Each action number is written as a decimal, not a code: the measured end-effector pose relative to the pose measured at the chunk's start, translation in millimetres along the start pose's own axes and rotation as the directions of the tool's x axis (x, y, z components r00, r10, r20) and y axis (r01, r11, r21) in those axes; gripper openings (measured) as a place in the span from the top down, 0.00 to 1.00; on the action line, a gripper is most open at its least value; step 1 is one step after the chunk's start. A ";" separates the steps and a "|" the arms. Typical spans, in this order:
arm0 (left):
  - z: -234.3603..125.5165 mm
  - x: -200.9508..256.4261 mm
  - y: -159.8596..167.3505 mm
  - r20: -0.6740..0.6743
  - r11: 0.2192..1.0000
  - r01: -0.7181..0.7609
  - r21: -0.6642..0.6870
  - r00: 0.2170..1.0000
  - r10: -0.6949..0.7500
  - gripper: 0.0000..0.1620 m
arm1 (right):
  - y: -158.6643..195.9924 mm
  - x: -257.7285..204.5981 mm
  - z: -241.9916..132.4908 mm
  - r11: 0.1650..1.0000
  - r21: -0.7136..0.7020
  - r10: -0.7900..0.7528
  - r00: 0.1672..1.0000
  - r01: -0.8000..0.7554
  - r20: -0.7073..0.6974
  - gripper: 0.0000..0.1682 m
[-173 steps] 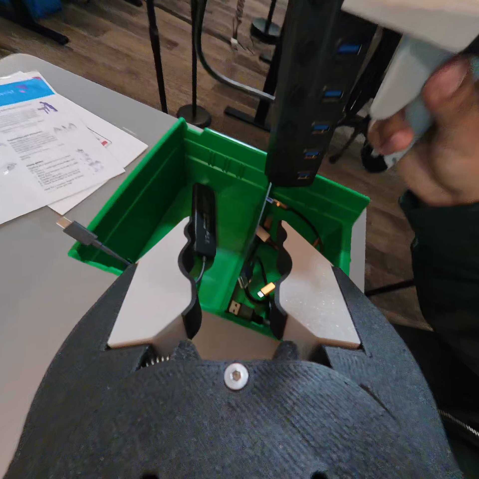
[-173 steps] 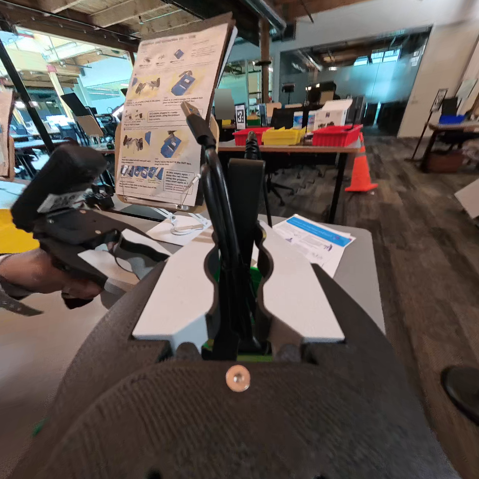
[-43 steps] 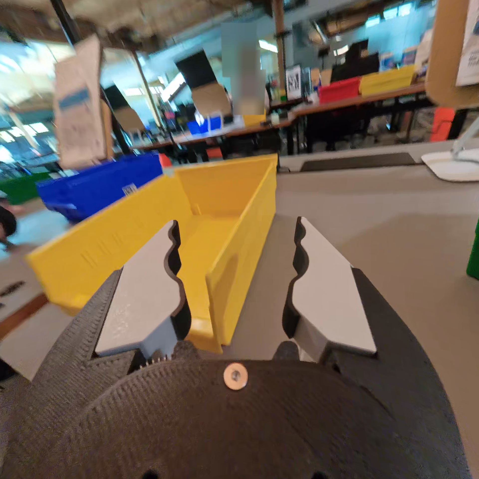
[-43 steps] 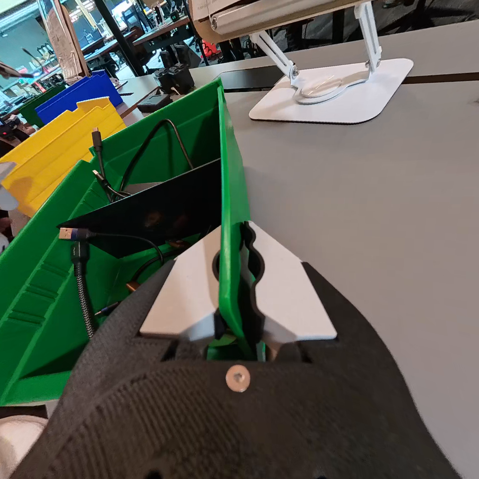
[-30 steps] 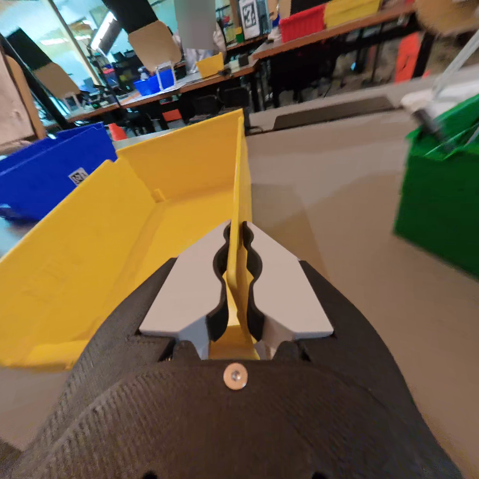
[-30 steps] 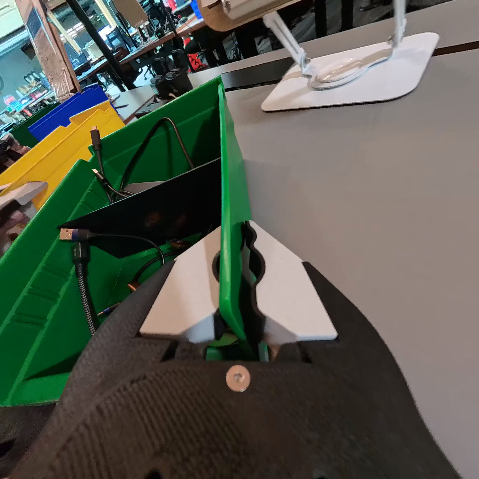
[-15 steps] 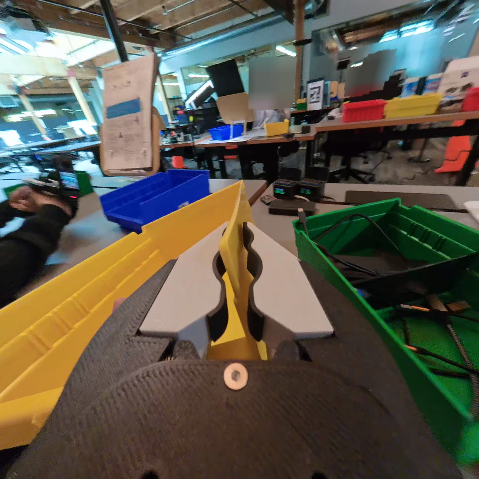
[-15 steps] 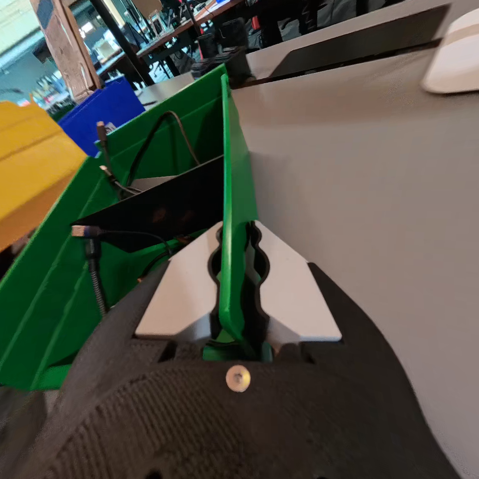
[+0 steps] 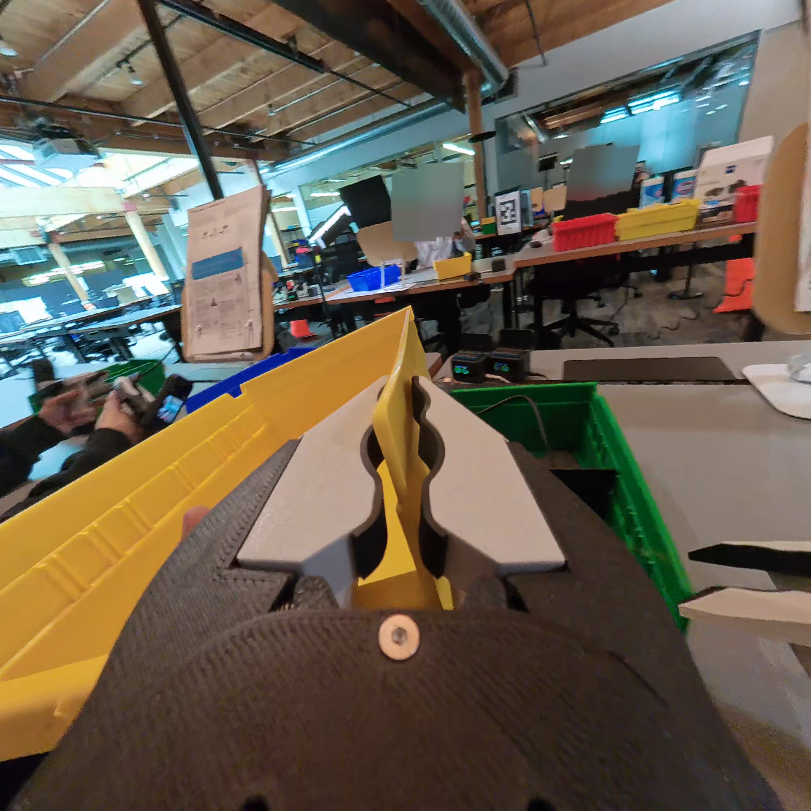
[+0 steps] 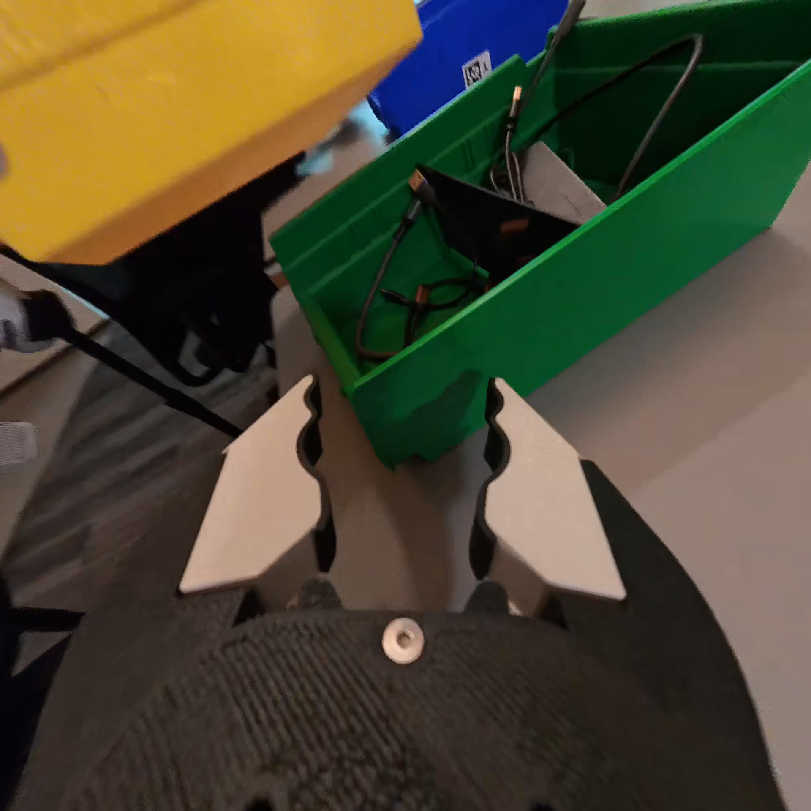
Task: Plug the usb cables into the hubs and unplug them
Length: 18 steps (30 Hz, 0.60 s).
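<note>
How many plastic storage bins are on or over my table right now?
3. A yellow plastic bin lifted in the left hand-held gripper, a green plastic bin holding cables on the table, and a blue plastic bin behind them. Others may be hidden.

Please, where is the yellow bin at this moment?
The yellow bin is lifted off the table, its side wall pinched in the left gripper. In the left wrist view the green bin lies to its right, the blue bin behind it.

Two handheld grippers, left gripper [image 9: 398,432] and right gripper [image 10: 401,421]: black ribbed printed bodies, pale grey angular fingers [image 10: 263,487] with wavy black inner pads, one silver hex screw [image 10: 402,640] centred on each.
</note>
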<state>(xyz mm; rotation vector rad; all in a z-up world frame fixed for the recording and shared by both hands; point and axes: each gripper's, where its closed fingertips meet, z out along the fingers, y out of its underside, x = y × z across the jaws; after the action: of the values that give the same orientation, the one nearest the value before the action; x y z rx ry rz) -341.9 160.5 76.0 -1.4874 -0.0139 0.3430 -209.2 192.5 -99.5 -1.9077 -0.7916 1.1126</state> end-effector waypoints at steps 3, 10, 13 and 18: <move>-4.7 41.0 -23.5 -0.120 0.999 -0.012 0.030 0.993 0.015 1.00 | -5.2 11.0 -41.5 0.999 0.034 0.015 1.000 -0.016 0.015 0.56; -38.6 196.1 -77.5 -0.455 0.977 0.148 0.153 0.888 -0.064 1.00 | 21.4 76.7 -191.4 0.993 0.095 0.081 0.992 -0.072 -0.096 0.65; -55.4 283.0 -60.9 -0.561 0.979 0.148 0.144 0.827 -0.042 0.99 | 39.2 96.1 -260.3 0.951 0.226 0.233 0.970 -0.210 -0.076 0.69; -95.7 392.7 -10.2 -0.706 0.990 0.108 0.087 0.708 -0.015 0.99 | 60.7 130.5 -338.1 0.897 0.333 0.358 0.920 -0.292 -0.158 0.66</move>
<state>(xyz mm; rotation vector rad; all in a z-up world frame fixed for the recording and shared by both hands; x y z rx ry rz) 54.9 158.5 -1.5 -1.4081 0.5677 -0.3033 157.0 162.5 -97.9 -1.8935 -0.1642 1.1239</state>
